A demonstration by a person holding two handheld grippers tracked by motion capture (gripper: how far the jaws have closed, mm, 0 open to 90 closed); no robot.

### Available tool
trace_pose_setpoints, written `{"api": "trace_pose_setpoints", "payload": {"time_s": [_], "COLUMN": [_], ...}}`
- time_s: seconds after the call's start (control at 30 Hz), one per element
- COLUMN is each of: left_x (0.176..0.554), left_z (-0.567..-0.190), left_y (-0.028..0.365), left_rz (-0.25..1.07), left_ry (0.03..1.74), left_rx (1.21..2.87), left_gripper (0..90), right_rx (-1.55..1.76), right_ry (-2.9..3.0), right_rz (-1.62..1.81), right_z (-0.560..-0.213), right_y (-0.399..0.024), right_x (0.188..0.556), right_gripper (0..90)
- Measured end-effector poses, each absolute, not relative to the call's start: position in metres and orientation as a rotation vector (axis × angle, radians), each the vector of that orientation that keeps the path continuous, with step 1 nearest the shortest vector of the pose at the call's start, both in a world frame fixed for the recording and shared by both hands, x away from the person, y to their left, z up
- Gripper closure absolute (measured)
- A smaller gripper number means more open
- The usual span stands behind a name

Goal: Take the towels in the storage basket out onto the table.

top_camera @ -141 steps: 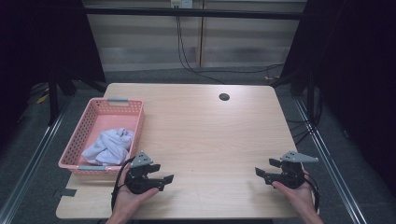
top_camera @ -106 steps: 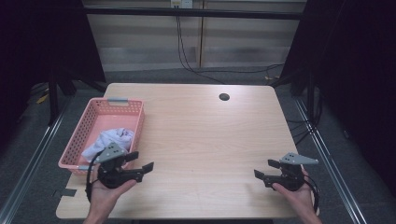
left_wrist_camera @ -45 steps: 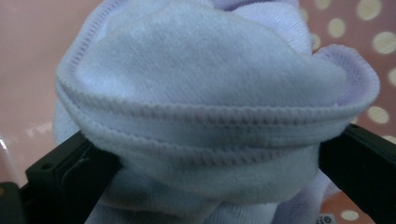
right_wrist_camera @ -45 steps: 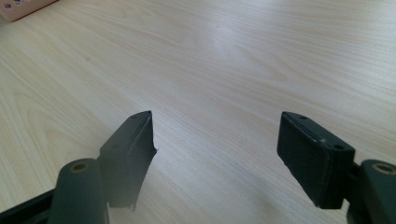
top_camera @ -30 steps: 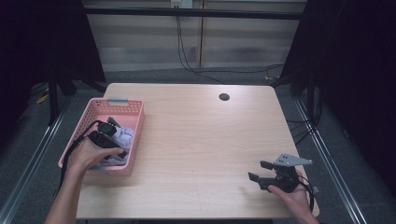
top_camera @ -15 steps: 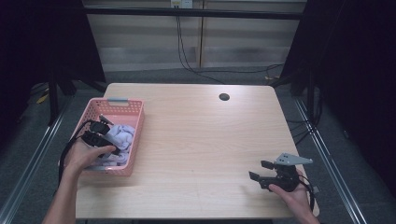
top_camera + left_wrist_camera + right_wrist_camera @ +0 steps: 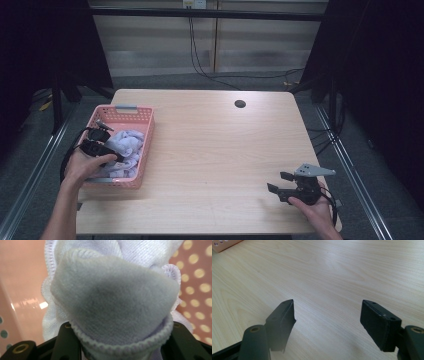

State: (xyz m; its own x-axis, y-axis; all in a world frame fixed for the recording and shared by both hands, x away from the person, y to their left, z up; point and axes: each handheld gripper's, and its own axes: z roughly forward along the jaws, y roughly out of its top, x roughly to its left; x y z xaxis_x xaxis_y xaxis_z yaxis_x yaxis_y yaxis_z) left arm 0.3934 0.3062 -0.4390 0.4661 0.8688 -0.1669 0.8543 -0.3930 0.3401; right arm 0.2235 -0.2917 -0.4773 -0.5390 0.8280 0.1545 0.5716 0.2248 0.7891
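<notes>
A pale lavender cloth (image 7: 128,143) lies bunched in a pink plastic basket (image 7: 146,122) at the table's left. My left gripper (image 7: 114,156) reaches into the basket from the near left. Its jaws have just been closing, and a thick fold of the cloth (image 7: 112,302) bulges up between them, pinched by both pads. The left gripper (image 7: 122,337) holds that fold a little above the basket's dotted pink wall (image 7: 197,277). My right gripper (image 7: 277,183) rests at the table's near right, open, with bare wood between its fingers (image 7: 283,317).
The light wooden table (image 7: 215,150) has a small dark round hole (image 7: 240,104) near its far edge. A corner of the pink basket (image 7: 222,243) shows far off in the right gripper view. Dark floor and metal rails surround the table.
My left gripper has drawn slightly back to the left inside the basket, and the cloth now bunches up at its jaws. The right gripper has stayed where it was.
</notes>
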Motion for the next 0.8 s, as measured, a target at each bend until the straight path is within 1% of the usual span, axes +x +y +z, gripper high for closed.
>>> {"api": "trace_pose_setpoints", "payload": {"time_s": [0.2, 0.33, 0.37, 0.6, 0.8], "left_x": [0.389, 0.385, 0.384, 0.381, 0.379], "left_z": [-0.430, -0.421, -0.418, -0.401, -0.388], "left_y": [0.314, 0.321, 0.322, 0.325, 0.329], "left_rz": [0.064, 0.083, 0.067, 0.103, 0.100], "left_ry": [1.439, 1.431, 1.428, 1.375, 1.346], "left_rx": [2.298, 2.227, 2.212, 2.177, 2.120], "left_gripper": [52.0, 51.8, 51.7, 51.4, 51.3], "right_rx": [1.312, 1.316, 1.316, 1.322, 1.321], "right_ry": [2.196, 2.190, 2.189, 2.183, 2.186], "right_rz": [1.220, 1.223, 1.225, 1.227, 1.226], "right_z": [-0.477, -0.476, -0.476, -0.476, -0.476], "right_y": [-0.294, -0.295, -0.295, -0.295, -0.295], "right_x": [0.224, 0.224, 0.224, 0.223, 0.224], "right_gripper": [27.6, 27.6, 27.4, 27.1, 27.0]}}
